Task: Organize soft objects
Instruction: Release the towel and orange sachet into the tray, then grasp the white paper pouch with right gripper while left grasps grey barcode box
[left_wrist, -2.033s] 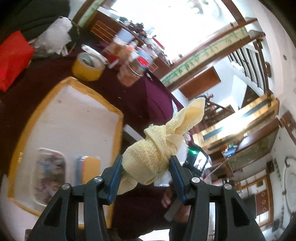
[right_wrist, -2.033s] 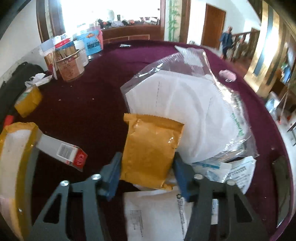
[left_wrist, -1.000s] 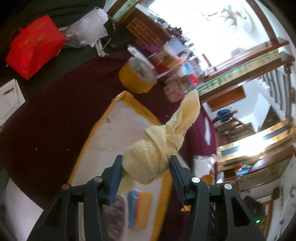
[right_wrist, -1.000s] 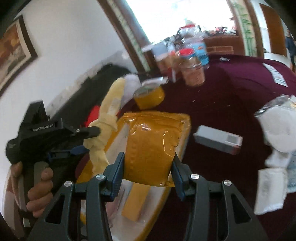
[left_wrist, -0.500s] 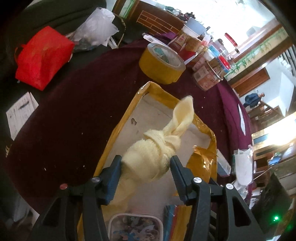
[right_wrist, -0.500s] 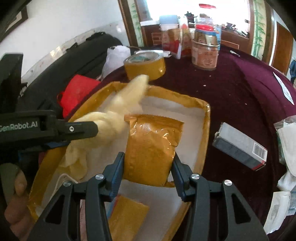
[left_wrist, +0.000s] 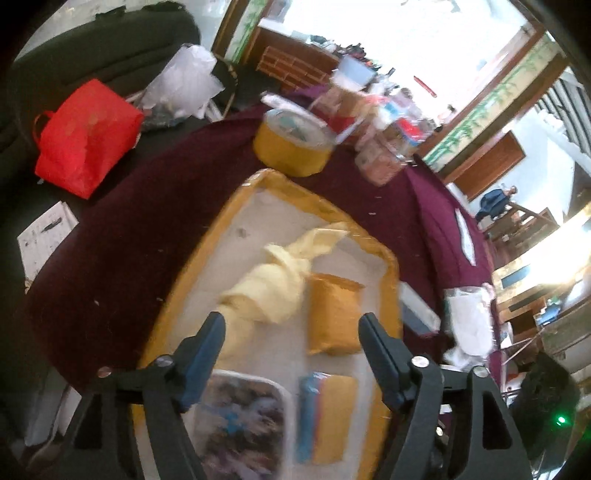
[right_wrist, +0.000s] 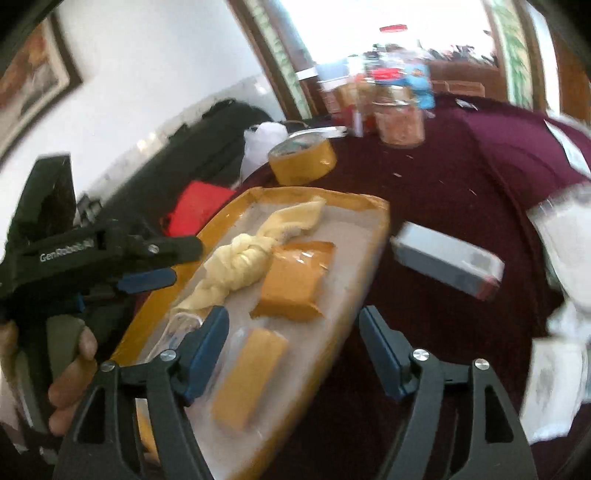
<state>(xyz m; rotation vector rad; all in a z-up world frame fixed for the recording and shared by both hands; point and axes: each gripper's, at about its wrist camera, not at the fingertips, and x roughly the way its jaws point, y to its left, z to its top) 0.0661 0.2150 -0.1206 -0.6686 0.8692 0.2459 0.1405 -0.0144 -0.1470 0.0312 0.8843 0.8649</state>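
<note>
A knotted pale yellow towel lies in the yellow-rimmed tray. Beside it rests an orange padded packet. My left gripper hangs over the tray with its jaws opening and nothing pressed between them; the towel lies below, free of the pads. My right gripper is above the tray's near edge, jaws opening too, and the orange packet lies loose ahead of them. The left gripper also shows at the left of the right wrist view, held by a hand.
The tray also holds a flat orange-and-blue pack and a clear lidded box. On the maroon tablecloth stand a tape roll, jars, a white carton and plastic bags. A red bag lies beyond the table.
Both grippers have opened wide. The towel dropped out of the left one and the orange packet out of the right one; both now lie in the tray. Both grippers pulled back a little.
</note>
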